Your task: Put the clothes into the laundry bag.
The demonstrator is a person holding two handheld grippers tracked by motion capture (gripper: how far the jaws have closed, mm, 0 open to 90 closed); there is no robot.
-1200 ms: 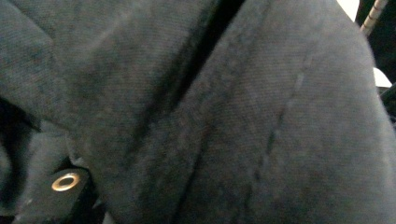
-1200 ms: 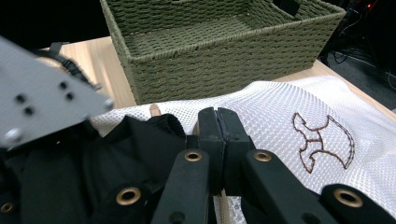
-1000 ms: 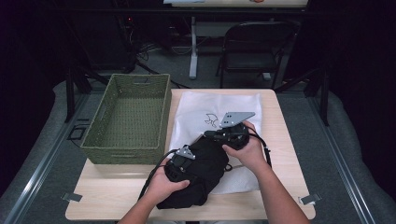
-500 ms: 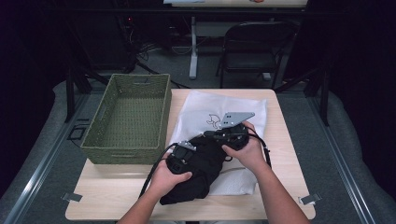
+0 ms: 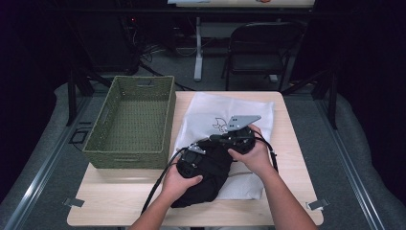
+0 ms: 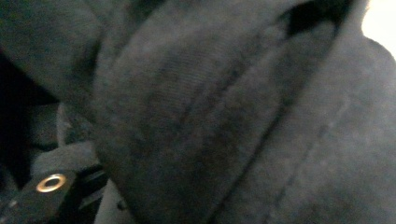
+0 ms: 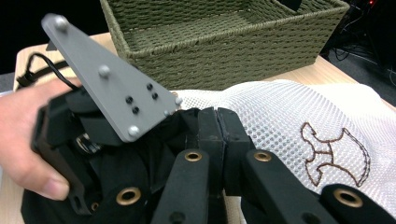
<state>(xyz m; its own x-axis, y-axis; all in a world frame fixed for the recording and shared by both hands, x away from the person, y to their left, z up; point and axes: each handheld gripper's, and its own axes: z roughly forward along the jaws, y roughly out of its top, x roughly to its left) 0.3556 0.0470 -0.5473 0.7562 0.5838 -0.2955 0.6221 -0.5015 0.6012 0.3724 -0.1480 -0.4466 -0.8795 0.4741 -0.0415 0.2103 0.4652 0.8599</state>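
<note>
Black garment (image 5: pixel 206 172) hiding left tool (image 5: pixel 191 160) opening, state unclear, right tool (image 7: pixel 217 135) together.

A black garment (image 5: pixel 206 177) of soft, matte knit fabric sits bunched in a loose heap on the near half of the wooden table, its folds thick and rumpled rather than flat. Seen close in the left gripper view, the cloth (image 6: pixel 224 116) shows a fine ribbed weave and a stitched seam running along one fold. It lies on the near edge of a white mesh laundry bag (image 5: pixel 225 112), which is spread flat, fine-holed, and carries a small brown embroidered emblem (image 7: pixel 334 156) near its middle; bag and garment are touching
</note>
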